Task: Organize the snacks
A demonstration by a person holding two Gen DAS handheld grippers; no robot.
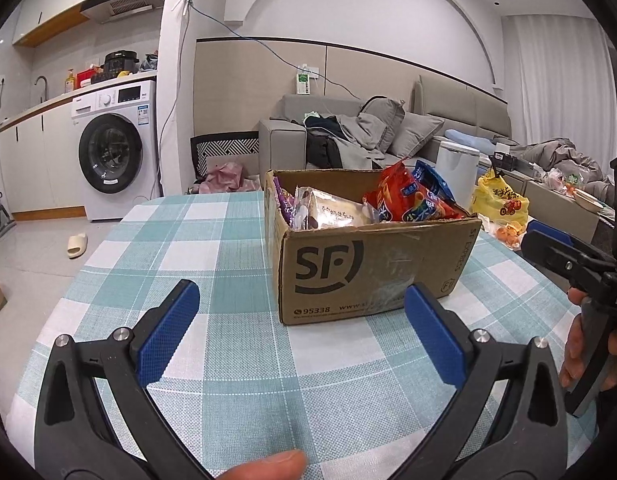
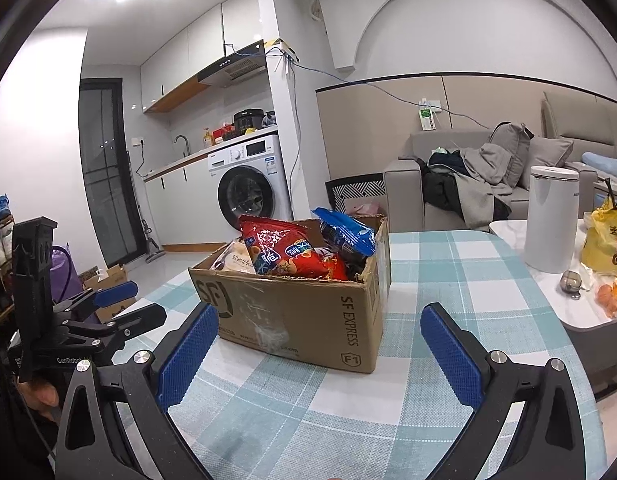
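A brown SF Express cardboard box [image 1: 368,264] [image 2: 308,312] stands open on the teal-checked tablecloth [image 1: 188,232] [image 2: 448,280]. It holds snack packets: a red bag [image 1: 408,200] [image 2: 284,252], a blue bag [image 1: 432,180] [image 2: 344,232], a cream bread packet [image 1: 332,212] [image 2: 236,260] and a purple packet [image 1: 284,200]. My left gripper [image 1: 302,300] hovers open just in front of the box, nothing between its blue pads. My right gripper [image 2: 320,314] is open too, facing the box's corner from the right, and is empty. Each gripper shows at the edge of the other's view, held by a hand.
To the right of the table, a white side table [image 2: 548,280] carries a white canister [image 2: 552,220], a yellow plastic bag [image 2: 604,240] and orange pieces [image 2: 612,296]. Behind are a grey sofa [image 1: 348,132] and a washing machine [image 1: 112,152]. Tablecloth lies bare left of the box.
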